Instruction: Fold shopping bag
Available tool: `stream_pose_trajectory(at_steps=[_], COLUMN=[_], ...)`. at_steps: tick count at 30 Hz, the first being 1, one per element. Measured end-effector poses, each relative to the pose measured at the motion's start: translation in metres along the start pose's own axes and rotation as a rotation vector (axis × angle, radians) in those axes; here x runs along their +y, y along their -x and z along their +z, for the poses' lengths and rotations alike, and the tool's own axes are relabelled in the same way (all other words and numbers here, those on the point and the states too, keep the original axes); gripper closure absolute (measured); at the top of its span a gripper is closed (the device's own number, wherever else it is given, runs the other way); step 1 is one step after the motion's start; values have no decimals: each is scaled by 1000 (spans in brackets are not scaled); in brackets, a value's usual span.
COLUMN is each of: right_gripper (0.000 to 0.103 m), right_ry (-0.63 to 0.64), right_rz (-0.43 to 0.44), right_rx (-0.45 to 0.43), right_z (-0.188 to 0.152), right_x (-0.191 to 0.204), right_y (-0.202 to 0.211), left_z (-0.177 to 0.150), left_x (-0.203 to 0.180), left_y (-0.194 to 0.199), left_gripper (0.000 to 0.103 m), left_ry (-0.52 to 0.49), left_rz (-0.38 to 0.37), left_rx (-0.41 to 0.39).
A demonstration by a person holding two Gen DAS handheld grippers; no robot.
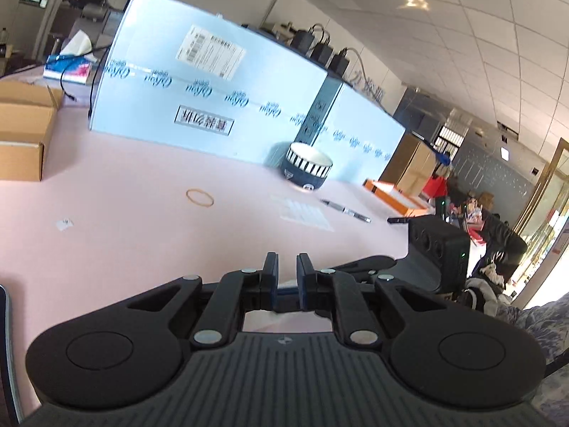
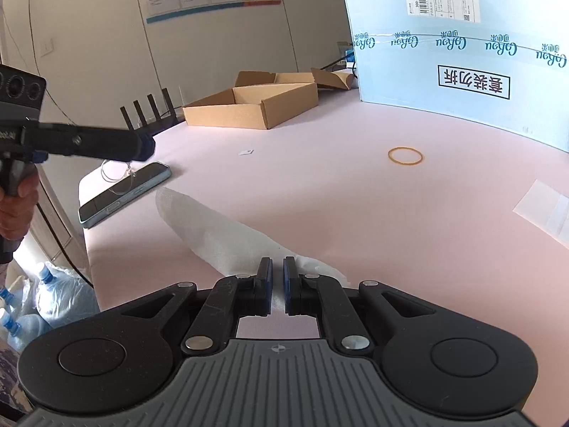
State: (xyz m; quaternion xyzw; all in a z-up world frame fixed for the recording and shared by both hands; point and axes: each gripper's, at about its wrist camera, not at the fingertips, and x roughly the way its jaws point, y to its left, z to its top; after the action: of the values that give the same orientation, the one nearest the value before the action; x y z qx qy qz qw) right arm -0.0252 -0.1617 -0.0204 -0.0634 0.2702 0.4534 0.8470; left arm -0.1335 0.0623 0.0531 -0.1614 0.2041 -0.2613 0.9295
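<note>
Pink table (image 2: 320, 185), two handheld grippers at work.

Right gripper (image 2: 278, 284): low over the near part of the table, pointing across it. Jaws nearly together, a narrow gap between the blue pads, nothing clamped. The shopping bag (image 2: 220, 227), white and thin, lies flat on the table as a long folded strip, running from near the phone (image 2: 124, 192) down to just beyond the right fingertips. Its near end is bunched right at the tips; touching or not, cannot tell.

Left gripper (image 1: 287, 274): jaws also close together, a small gap, nothing between them. In the right wrist view it shows from the side (image 2: 142, 146), held above the table's left edge, over the phone, a hand (image 2: 16, 210) on its grip. The bag is not seen in the left wrist view.

Other things on the table:
- rubber band (image 2: 405, 156), lying flat, well apart from the bag
- large pale blue box (image 2: 462, 82) with a shipping label, standing at the far side
- open cardboard box (image 2: 256, 106), far left
- phone at the left edge, a thin clear loop lying on it
- striped black-and-white bowl (image 1: 307, 169) in front of the blue box
- pen (image 1: 346, 210) and a white sheet (image 1: 306, 213) just beside it
- small paper scrap (image 2: 246, 152)

Water bottles (image 2: 46, 295) stand on the floor beside the table.
</note>
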Motion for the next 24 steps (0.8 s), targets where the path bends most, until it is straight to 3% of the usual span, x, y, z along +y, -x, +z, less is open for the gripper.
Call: stream_pose_trajectory(at_steps=[3, 7, 9, 13, 17, 20, 21, 22, 24], right_gripper=[98, 97, 97, 97, 96, 96, 94, 85, 56], right_ry=[76, 110, 125, 125, 38, -106, -149, -191, -256], right_rz=[-49, -85, -98, -106, -93, -82, -105, -127, -179], right_rx=[10, -14, -24, -40, -72, -109, -122, -135, -139], right_z=[0, -9, -11, -14, -16, -18, -21, -23, -29], right_x=[12, 19, 22, 22, 15, 2, -3, -8, -16], right_y=[0, 3, 2, 2, 6, 20, 25, 30, 35], left_z=[-11, -25, -33, -45, -52, -60, -62, -65, -67], left_x=[-10, 11, 21, 35, 46, 59, 63, 65, 64], left_y=[-23, -62, -71, -66, -62, -58, -57, -56, -56], left_gripper=[93, 93, 93, 96, 101, 101, 101, 101, 101], left_ry=[-6, 74, 76, 132, 177, 264, 287, 307, 293], left_rz=[49, 92, 152, 180, 178, 137, 125, 114, 112], left_rx=[14, 93, 126, 98, 64, 38, 28, 15, 6])
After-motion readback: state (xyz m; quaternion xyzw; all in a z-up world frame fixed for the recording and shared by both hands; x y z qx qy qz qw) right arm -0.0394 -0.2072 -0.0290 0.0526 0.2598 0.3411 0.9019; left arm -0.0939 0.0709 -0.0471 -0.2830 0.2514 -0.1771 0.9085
